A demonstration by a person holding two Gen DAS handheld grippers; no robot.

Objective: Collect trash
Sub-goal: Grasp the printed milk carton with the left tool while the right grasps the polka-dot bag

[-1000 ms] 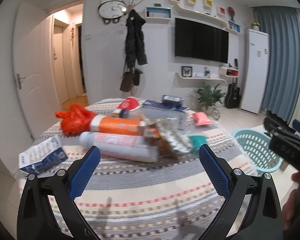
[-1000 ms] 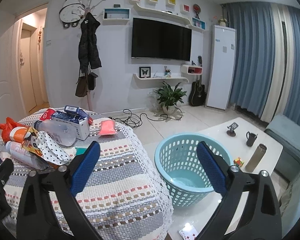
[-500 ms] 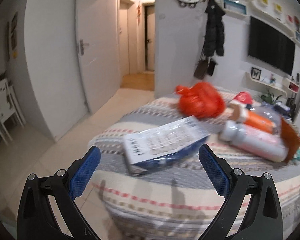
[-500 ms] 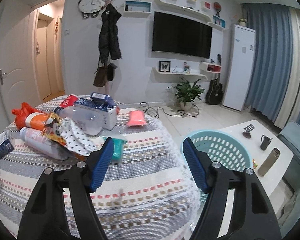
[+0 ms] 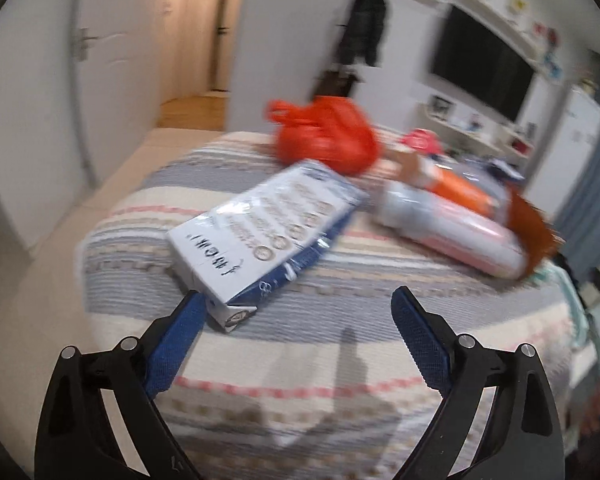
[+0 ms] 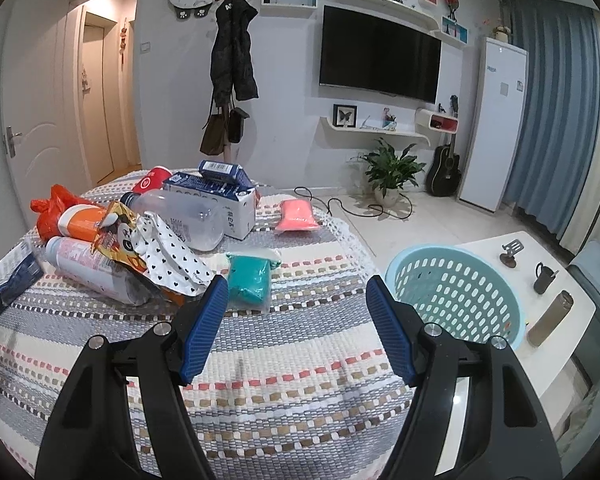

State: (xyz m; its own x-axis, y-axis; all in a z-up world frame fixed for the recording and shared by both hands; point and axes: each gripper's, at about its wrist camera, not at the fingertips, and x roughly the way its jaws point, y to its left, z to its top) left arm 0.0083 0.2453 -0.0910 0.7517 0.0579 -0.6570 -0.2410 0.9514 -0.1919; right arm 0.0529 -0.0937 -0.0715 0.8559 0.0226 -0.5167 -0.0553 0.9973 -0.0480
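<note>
Trash lies heaped on a table under a striped cloth. In the blurred left wrist view a white and blue packet lies just ahead of my open left gripper, its near corner beside the left finger. Behind it are an orange plastic bag and a pale pink bottle. My right gripper is open with nothing between its fingers. A teal packet lies just past its left finger. A light blue basket stands on the floor to the right of the table.
Further back on the cloth are a polka-dot wrapper, a clear bottle, a blue and white carton and a pink packet. A white low table with a mug and flask stands beyond the basket.
The left view swung left from the heap to the white and blue packet, then closed in on it. The right gripper's jaws narrowed, and its view moved from the basket towards the table.
</note>
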